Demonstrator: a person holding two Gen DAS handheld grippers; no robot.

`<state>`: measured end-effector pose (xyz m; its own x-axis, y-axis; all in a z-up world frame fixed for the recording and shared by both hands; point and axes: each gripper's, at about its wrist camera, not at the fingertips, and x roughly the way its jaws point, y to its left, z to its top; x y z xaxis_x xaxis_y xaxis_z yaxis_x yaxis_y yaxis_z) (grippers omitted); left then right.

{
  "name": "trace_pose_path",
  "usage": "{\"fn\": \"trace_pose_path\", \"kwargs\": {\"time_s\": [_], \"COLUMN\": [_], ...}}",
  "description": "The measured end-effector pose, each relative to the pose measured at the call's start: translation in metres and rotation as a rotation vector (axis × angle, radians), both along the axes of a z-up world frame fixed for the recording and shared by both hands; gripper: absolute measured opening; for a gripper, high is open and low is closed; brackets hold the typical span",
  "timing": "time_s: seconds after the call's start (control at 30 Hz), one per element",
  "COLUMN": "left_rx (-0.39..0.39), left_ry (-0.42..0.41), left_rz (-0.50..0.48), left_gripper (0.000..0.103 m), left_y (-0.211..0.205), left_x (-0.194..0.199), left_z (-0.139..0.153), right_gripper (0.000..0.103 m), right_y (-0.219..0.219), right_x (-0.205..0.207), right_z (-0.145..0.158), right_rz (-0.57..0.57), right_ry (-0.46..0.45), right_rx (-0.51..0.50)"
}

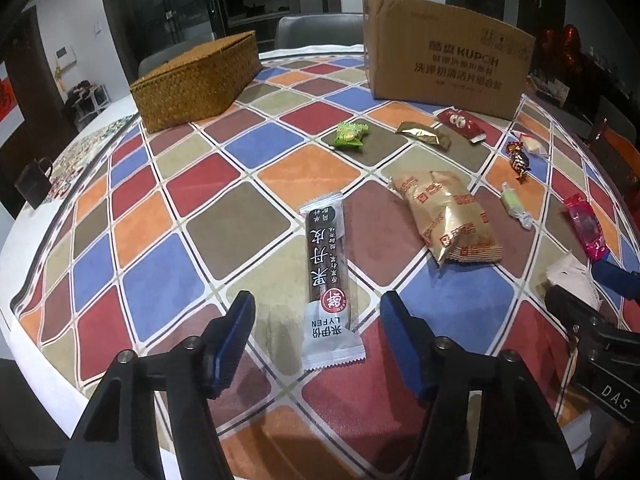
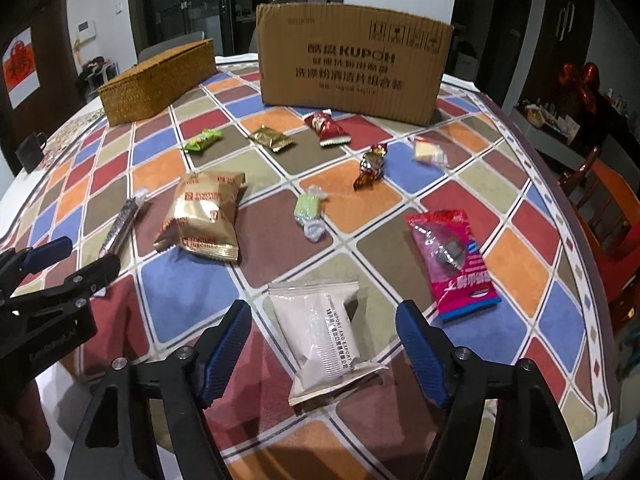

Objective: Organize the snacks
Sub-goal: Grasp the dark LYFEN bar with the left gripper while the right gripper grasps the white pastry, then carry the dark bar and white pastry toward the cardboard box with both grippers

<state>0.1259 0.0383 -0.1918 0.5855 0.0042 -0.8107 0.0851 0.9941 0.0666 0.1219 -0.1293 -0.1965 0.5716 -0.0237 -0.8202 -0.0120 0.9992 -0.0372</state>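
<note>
Both tongs, left gripper and right gripper, hung spread and empty at the picking-up stage, each needing to drop and pinch the snack between its fingers: the long dark bar and the white packet.

"KUPOH" was printed on the cardboard box; "LYFEN" was read on the long dark snack bar; "IMPORT AND EXPORT" was seen on the white packet.

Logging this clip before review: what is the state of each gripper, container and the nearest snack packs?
left gripper: open, straddling the dark bar.
right gripper: open, straddling the white pack.
dark bar: flat, sealed.
white pack: flat, sealed.
gold bag: lying, sealed.
woven box: lid closed.
cardboard box: upright on table.
</note>
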Motion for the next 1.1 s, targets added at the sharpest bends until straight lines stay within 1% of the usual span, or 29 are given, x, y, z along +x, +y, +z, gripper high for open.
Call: {"fn": "trace_pose_path", "kwargs": {"time_s": [0.1, 0.17, 0.2, 0.27, 0.3, 0.33, 0.37, 0.43, 0.47, 0.5, 0.53, 0.67, 0.73, 0.9, 1.1], "left_rx": [-0.001, -0.006, -0.009, -0.021, -0.025, -0.029, -0.032, -0.035, -0.034, -0.033, -0.028, -0.021, -0.021, -0.011, -0.017], "left_ry": [0.01, 0.019, 0.027, 0.031, 0.034, 0.035, 0.035, 0.037, 0.037, 0.035, 0.034, 0.03, 0.028, 0.011, 0.001], "left_rz": [-0.001, -0.002, -0.003, -0.002, -0.005, -0.009, -0.01, -0.015, -0.018, -0.021, -0.022, -0.03, -0.033, -0.039, -0.037], "left_gripper": [0.058, 0.053, 0.048, 0.045, 0.042, 0.037, 0.035, 0.026, 0.026, 0.024, 0.023, 0.021, 0.02, 0.02, 0.02], "left_y": [0.0, 0.0, 0.0, -0.001, -0.001, -0.002, -0.003, -0.004, -0.005, -0.006, -0.007, -0.009, -0.01, -0.012, -0.013], "left_x": [0.004, 0.006, 0.007, 0.008, 0.009, 0.009, 0.01, 0.01, 0.009, 0.009, 0.009, 0.008, 0.007, 0.004, 0.002], "left_z": [-0.003, -0.006, -0.007, -0.007, -0.007, -0.007, -0.007, -0.007, -0.007, -0.007, -0.007, -0.007, -0.006, 0.0, 0.011], "right_gripper": [0.071, 0.068, 0.066, 0.062, 0.06, 0.059, 0.058, 0.052, 0.05, 0.046, 0.042, 0.04, 0.037, 0.034, 0.034], "right_y": [0.001, 0.002, 0.002, 0.001, 0.001, 0.0, 0.0, -0.002, -0.003, -0.004, -0.006, -0.009, -0.01, -0.011, -0.012], "right_x": [0.002, 0.004, 0.005, 0.006, 0.006, 0.006, 0.006, 0.007, 0.007, 0.008, 0.008, 0.009, 0.009, 0.008, 0.008], "right_z": [-0.004, -0.008, -0.009, -0.012, -0.013, -0.013, -0.013, -0.012, -0.012, -0.012, -0.011, -0.011, -0.011, -0.007, 0.002], "right_rz": [0.006, 0.009, 0.01, 0.01, 0.01, 0.01, 0.009, 0.008, 0.007, 0.005, 0.004, -0.001, 0.0, 0.0, 0.002], "right_ry": [0.013, 0.027, 0.034, 0.043, 0.049, 0.049, 0.048, 0.046, 0.046, 0.045, 0.044, 0.046, 0.048, 0.039, 0.015], "right_rx": [0.003, 0.01, 0.014, 0.022, 0.027, 0.033, 0.035, 0.04, 0.045, 0.05, 0.055, 0.074, 0.079, 0.094, 0.101]}}
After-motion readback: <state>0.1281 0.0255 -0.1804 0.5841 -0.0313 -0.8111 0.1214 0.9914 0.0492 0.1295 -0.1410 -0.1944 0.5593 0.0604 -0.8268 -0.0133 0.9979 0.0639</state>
